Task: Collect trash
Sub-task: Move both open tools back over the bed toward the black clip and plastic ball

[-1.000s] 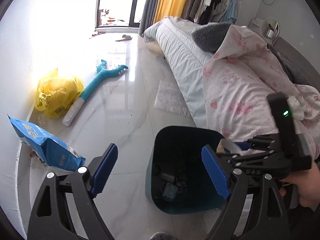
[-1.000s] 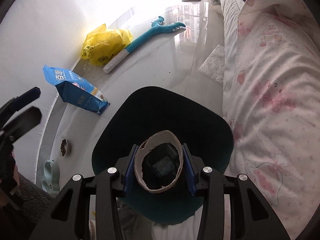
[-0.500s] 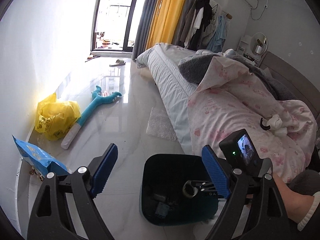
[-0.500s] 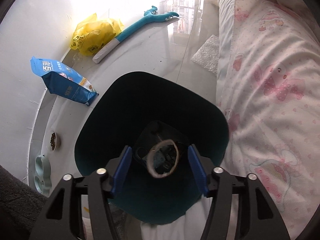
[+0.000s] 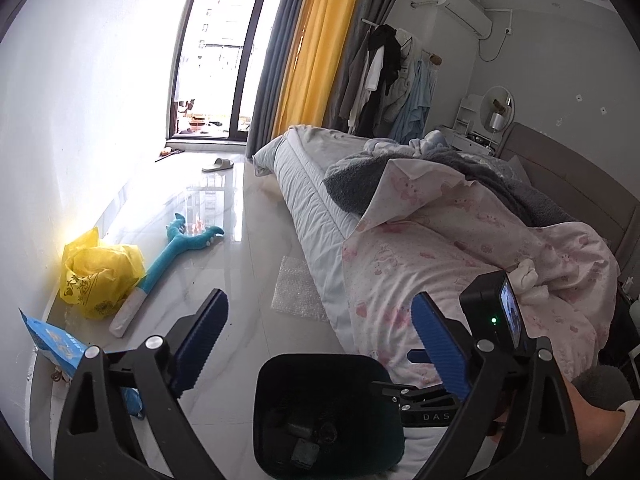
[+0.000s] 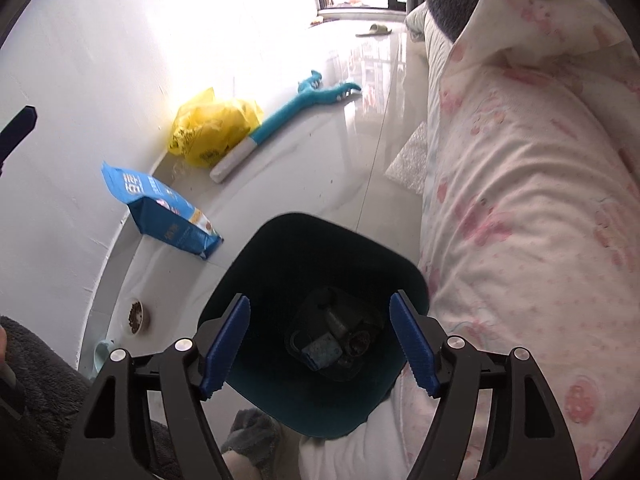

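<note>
Both released, right jaws just opened, nothing between; next: crumpled yellow plastic bag far ahead-left, nearer left tongs than right tongs, beyond dark teal plastic bin

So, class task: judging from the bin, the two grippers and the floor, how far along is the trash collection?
Done: scraps lie in the dark bin. In hand: nothing; the right gripper, jaws just opened, and left gripper are empty. Possibly left: yellow bag, blue packet, bubble wrap.

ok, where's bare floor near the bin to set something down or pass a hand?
Free: open tile between the bin and the bubble wrap, bordered by the plush toy and the bed.
Crowded: the wall side, with the blue bag, yellow bag and food bowl.
</note>
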Action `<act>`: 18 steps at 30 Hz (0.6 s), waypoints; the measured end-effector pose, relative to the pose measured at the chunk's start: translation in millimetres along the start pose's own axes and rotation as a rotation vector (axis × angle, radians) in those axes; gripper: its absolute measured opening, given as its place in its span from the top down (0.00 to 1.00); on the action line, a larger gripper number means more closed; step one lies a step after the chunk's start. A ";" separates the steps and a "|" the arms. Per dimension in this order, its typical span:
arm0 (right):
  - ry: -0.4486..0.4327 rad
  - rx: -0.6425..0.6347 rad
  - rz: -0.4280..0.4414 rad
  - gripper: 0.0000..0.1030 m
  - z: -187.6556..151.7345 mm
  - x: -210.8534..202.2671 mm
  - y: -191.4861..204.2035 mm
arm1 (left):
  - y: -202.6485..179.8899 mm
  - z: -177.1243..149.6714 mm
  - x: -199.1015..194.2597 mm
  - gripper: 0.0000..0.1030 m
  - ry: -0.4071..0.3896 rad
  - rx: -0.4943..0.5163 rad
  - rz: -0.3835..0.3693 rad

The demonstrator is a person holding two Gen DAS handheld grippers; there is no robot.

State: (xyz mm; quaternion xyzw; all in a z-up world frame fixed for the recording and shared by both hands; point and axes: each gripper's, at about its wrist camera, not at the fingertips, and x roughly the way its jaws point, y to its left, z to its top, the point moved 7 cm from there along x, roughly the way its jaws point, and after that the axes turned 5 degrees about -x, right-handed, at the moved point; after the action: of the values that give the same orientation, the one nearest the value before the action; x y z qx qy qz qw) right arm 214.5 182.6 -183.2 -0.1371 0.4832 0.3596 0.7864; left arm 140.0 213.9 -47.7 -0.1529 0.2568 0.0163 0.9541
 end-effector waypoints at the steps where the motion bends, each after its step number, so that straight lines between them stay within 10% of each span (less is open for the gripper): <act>1: -0.019 -0.003 -0.003 0.27 1.4 -6.5 -2.3 | -4.1 2.1 -0.6 0.08 -0.006 0.008 -0.005; 18: -0.207 -0.032 -0.165 0.25 -3.6 -81.5 -71.7 | -94.7 13.6 31.3 0.07 -0.016 0.116 -0.110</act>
State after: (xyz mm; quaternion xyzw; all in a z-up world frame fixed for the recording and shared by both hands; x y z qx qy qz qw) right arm 239.8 94.8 -124.4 -0.1511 0.3808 0.3138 0.8566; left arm 184.2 126.2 -25.3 -0.1113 0.2410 -0.0499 0.9628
